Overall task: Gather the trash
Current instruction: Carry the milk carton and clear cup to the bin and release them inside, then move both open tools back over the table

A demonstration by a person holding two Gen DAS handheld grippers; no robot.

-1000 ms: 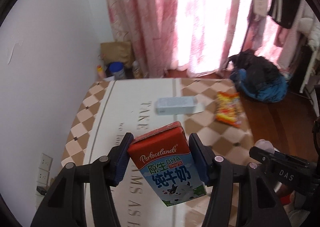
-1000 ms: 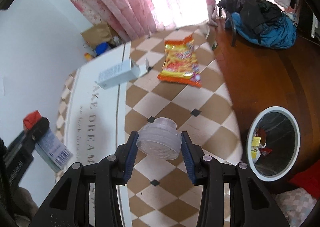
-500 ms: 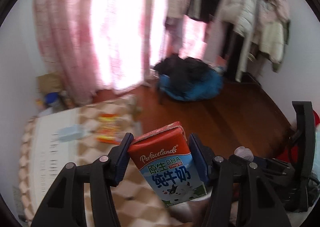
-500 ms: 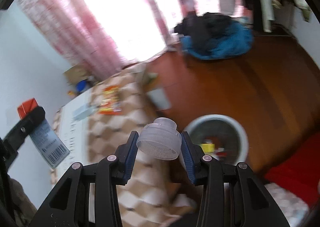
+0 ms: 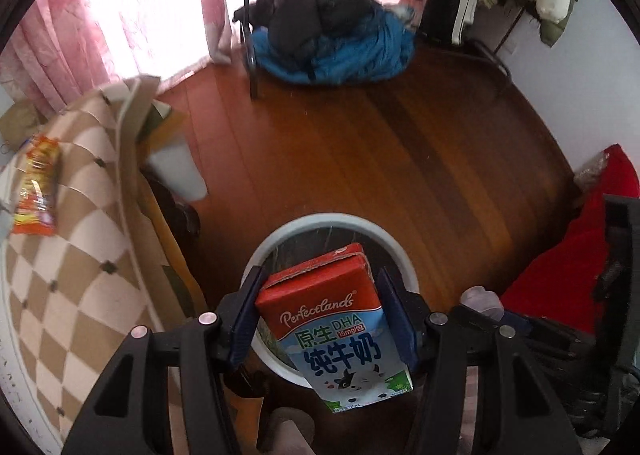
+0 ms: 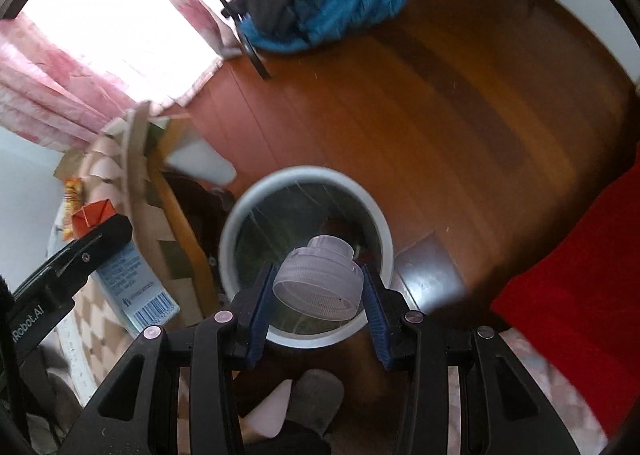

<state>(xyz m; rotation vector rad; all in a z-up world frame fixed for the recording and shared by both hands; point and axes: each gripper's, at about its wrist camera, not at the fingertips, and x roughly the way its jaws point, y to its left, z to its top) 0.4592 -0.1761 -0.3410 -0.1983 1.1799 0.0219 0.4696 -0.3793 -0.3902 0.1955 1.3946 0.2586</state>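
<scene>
While both sets of fingers stay out over the bin, each is clenched on one piece of trash: the left gripper (image 5: 320, 315) clamps a milk carton (image 5: 336, 331) by its two side panels, red top tilted forward, and the right gripper (image 6: 318, 295) pinches a clear plastic cap (image 6: 320, 279) across its wide skirt, open end toward the camera. Side grips leave the undersides free, so opening the fingers should let each item fall straight down. The trash bin (image 6: 240, 211), round with a pale rim, stands on the wooden floor directly below the cap; scraps already lie inside. In the left view the carton overlaps the bin's near rim (image 5: 400, 255), so it may need nudging forward first. A snack wrapper (image 5: 36, 183) lies near the bed's (image 5: 80, 275) far edge, not yet collected.
</scene>
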